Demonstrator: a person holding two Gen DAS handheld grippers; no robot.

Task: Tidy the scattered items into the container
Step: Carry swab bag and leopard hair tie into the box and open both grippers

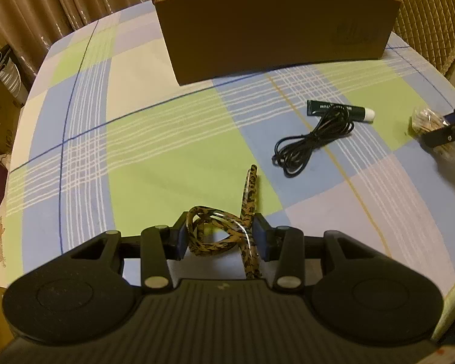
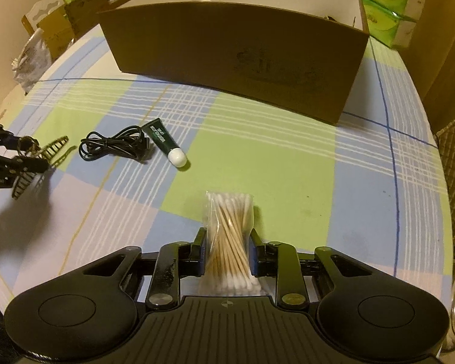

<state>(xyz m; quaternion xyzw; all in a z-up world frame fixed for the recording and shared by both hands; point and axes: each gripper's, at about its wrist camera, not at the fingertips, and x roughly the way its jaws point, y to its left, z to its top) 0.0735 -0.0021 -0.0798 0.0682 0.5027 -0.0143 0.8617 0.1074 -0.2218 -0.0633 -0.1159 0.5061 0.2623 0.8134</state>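
Observation:
My left gripper [image 1: 223, 238] is shut on a leopard-print hair clip [image 1: 227, 227], held above the tablecloth; it also shows at the far left of the right wrist view [image 2: 30, 157]. My right gripper [image 2: 227, 251] is shut on a clear bag of cotton swabs [image 2: 229, 236]; that bag shows at the right edge of the left wrist view [image 1: 427, 121]. A black coiled cable [image 1: 309, 142] [image 2: 115, 145] and a dark green tube with a white cap [image 1: 339, 109] [image 2: 165, 144] lie on the table between the grippers. The open brown cardboard box [image 1: 276, 30] [image 2: 233, 57] stands at the far side.
The round table has a blue, green and white plaid cloth [image 1: 166, 139] [image 2: 288, 157]. A quilted chair back [image 1: 424, 15] stands behind the box on the right. Green tissue packs [image 2: 385, 6] are stacked beyond the table. Boxes and bags [image 2: 54, 18] sit at the left.

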